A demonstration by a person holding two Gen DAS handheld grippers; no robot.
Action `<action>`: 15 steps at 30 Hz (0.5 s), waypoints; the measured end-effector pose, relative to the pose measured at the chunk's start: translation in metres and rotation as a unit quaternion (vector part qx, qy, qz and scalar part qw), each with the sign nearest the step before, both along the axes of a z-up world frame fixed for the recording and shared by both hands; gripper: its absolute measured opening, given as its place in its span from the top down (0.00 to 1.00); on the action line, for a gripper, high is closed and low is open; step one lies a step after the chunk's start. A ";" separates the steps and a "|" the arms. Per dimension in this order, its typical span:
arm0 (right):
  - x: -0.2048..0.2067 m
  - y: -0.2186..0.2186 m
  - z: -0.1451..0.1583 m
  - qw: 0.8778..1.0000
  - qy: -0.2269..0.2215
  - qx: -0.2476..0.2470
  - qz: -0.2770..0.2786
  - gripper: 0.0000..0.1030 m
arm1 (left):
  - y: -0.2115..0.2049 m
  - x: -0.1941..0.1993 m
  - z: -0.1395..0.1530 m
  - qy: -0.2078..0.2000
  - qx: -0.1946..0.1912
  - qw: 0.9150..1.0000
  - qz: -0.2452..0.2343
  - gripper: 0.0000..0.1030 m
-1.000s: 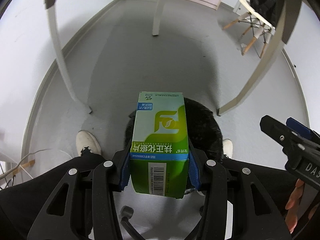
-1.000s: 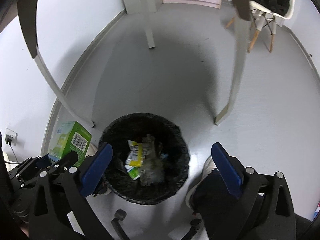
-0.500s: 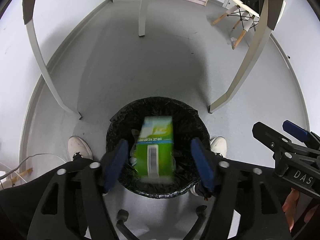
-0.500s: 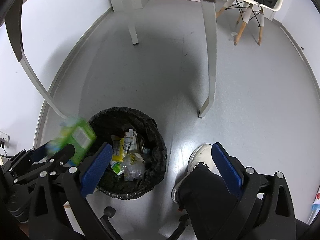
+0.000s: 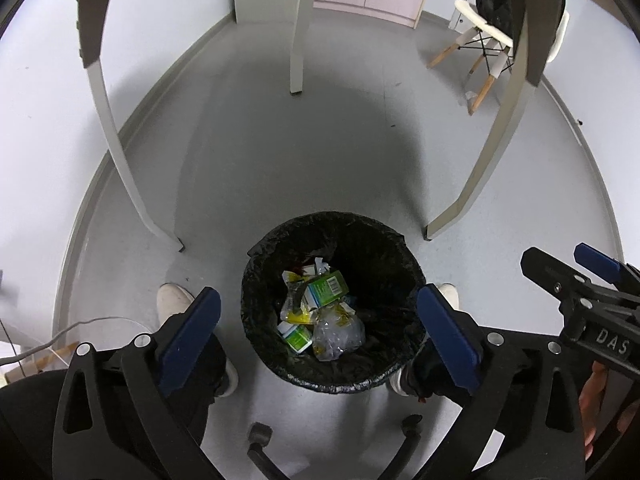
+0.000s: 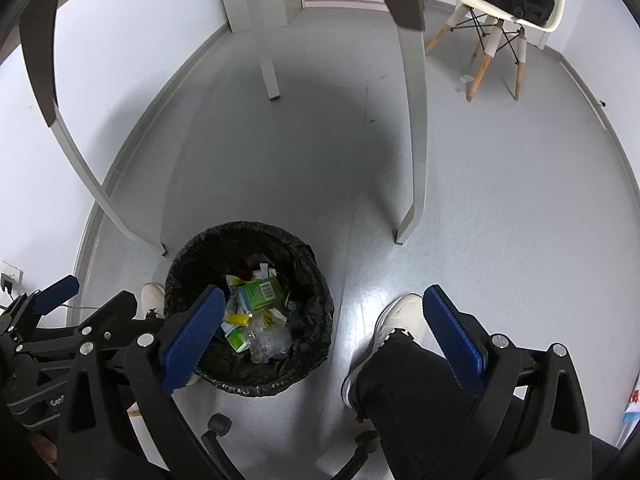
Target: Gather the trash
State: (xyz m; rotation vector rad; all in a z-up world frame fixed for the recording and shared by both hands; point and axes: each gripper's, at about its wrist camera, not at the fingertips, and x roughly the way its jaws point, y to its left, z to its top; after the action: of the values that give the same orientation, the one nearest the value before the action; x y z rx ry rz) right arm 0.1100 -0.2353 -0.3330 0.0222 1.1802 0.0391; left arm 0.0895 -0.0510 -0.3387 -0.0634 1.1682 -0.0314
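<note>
A black-lined trash bin (image 5: 256,276) stands on the grey floor; it also shows in the right wrist view (image 6: 188,260). A green carton (image 5: 326,288) lies inside it on top of wrappers and a clear plastic bag; in the right wrist view the carton (image 6: 260,291) lies the same way. My left gripper (image 5: 318,320) is open and empty, directly above the bin. My right gripper (image 6: 324,328) is open and empty, above the bin's right side and the floor.
Table legs (image 5: 120,152) (image 5: 492,152) (image 5: 298,40) stand around the bin. A white chair (image 6: 496,12) with a dark bag is at the back right. The person's white shoes (image 5: 172,300) (image 6: 396,320) flank the bin. A wall socket (image 6: 8,278) is at the left.
My left gripper opened and let go of the green carton, which fell into the bin. Both grippers rose and drew back a little.
</note>
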 end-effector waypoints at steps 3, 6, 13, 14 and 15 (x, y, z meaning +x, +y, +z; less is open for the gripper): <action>-0.008 0.000 0.012 1.000 -0.009 -0.001 0.000 0.08 | 0.002 -0.009 0.015 -0.011 -0.001 1.000 -0.001 0.06; -0.019 0.002 0.027 1.000 -0.020 -0.005 0.005 0.08 | 0.003 -0.021 0.032 -0.025 0.002 1.000 -0.001 0.06; -0.052 0.012 0.065 0.998 -0.052 -0.008 0.017 0.08 | 0.017 -0.060 0.080 -0.063 -0.001 0.998 0.006 0.06; -0.057 0.014 0.071 0.998 -0.056 -0.007 0.019 0.08 | 0.019 -0.067 0.089 -0.069 -0.001 0.998 0.009 0.06; -0.063 0.016 0.079 0.998 -0.062 -0.007 0.022 0.08 | 0.022 -0.073 0.097 -0.075 -0.002 0.997 0.012 0.06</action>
State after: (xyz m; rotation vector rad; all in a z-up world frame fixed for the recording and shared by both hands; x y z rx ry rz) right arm 0.0466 -0.2194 -0.2543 -0.0187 1.0570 0.0707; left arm 0.0161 -0.0294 -0.2422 -0.0766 1.0179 -0.0172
